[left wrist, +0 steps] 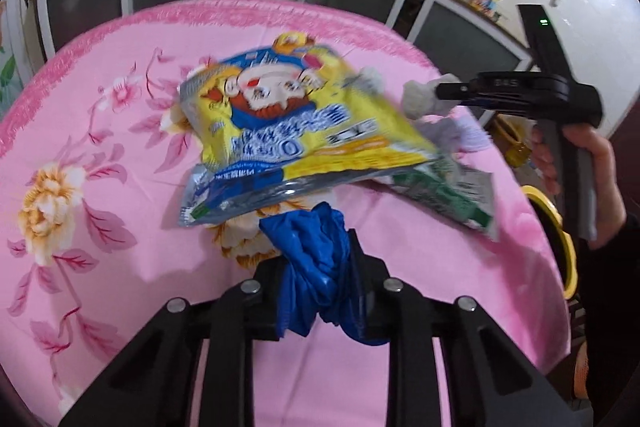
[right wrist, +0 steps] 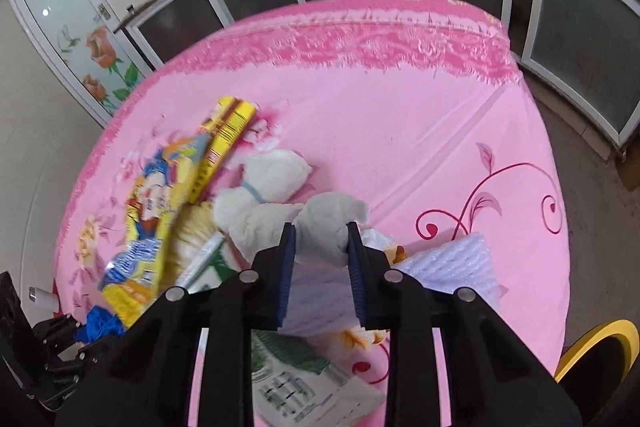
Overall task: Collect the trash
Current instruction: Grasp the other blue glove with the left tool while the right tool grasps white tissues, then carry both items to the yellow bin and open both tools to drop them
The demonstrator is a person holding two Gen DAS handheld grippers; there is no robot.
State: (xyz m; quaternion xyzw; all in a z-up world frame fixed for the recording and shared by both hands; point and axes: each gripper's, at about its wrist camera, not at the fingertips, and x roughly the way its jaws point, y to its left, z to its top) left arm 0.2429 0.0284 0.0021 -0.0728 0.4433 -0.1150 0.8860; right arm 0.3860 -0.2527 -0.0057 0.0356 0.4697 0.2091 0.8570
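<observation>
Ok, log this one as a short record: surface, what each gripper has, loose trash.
surface: pink floral tablecloth
left gripper: shut on crumpled blue plastic bag
right gripper: shut on white tissue wad
loose trash: yellow cartoon snack bag, green-and-silver wrapper, more tissue wads
bin: yellow rim at table edge

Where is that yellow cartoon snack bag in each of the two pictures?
Left wrist view: the snack bag fills the centre, above the blue bag.
Right wrist view: the snack bag lies at lower left.
Shared landmark: the pink flowered cloth.
</observation>
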